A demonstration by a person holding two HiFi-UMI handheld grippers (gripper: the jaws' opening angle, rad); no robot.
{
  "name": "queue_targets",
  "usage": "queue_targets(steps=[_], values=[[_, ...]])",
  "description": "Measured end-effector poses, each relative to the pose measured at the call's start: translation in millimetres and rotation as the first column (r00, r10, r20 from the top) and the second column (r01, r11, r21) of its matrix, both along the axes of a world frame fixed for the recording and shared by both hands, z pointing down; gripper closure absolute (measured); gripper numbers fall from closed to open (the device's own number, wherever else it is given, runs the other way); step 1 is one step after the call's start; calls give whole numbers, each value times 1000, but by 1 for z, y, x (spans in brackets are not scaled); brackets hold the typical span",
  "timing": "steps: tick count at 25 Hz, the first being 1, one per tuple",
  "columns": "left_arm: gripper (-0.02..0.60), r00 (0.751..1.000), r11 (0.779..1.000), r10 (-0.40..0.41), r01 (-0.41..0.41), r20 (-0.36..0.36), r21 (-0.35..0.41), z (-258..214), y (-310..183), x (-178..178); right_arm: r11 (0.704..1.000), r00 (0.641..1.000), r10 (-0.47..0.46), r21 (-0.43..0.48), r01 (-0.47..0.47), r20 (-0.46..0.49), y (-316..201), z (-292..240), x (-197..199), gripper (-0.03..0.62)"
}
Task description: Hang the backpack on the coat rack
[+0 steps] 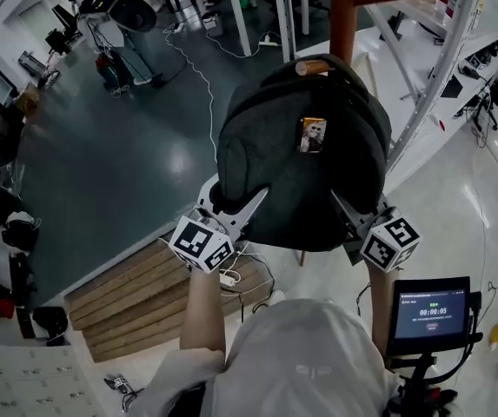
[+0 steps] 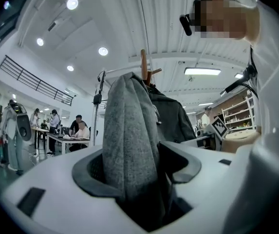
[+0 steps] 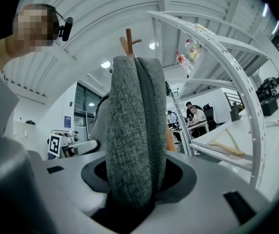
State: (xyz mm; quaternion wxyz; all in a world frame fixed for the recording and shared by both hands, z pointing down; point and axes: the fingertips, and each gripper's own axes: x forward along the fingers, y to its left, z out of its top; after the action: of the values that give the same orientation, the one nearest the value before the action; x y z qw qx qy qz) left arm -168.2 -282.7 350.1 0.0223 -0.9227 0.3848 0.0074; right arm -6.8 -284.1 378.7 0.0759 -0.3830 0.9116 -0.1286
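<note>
Charcoal-grey fabric fills the middle of the head view. The backpack (image 1: 301,159) has its top handle looped over a wooden peg (image 1: 312,66) of the coat rack (image 1: 342,7), and its body hangs below the peg. A small tag (image 1: 312,135) sits on its upper face. We see the left gripper (image 1: 235,202) at the bag's lower left edge and the right gripper (image 1: 348,211) at its lower right edge. Both point level, away from the person. Behind the bag lies a dark green floor (image 1: 118,155), with wooden steps (image 1: 131,298) below the left forearm.

From the left gripper view, we find a fold of the backpack standing upright between the jaws. A dark gap shows beside the fold on the right, so the grip looks released rather than clamped, though the wide lens makes the left pad's contact hard to judge. The rack's pole rises behind the fold.

From the right gripper view, we see a thick rolled edge of the backpack filling the space between the jaws, which are clenched on it from both sides. The peg and the pole top show just above the fabric, and a white shelving frame (image 3: 241,82) arches to the right.
</note>
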Motion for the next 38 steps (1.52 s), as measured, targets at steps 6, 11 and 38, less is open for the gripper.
queue_targets(steps=[6,11,38], values=[[302,990,997,73,-69,-120,37,5,14,-27,999,1000,-3,34,3,-18,-2,0,-5,407],[304,940,992,119,-99,-319,79,-17,49,-65,995,996,85,64,-83,-35,-7,-1,3,407],[538,961,967,-256,254,-101,-33,43,-63,37,972,984,108,194,-134,140,62,-43,80,304]])
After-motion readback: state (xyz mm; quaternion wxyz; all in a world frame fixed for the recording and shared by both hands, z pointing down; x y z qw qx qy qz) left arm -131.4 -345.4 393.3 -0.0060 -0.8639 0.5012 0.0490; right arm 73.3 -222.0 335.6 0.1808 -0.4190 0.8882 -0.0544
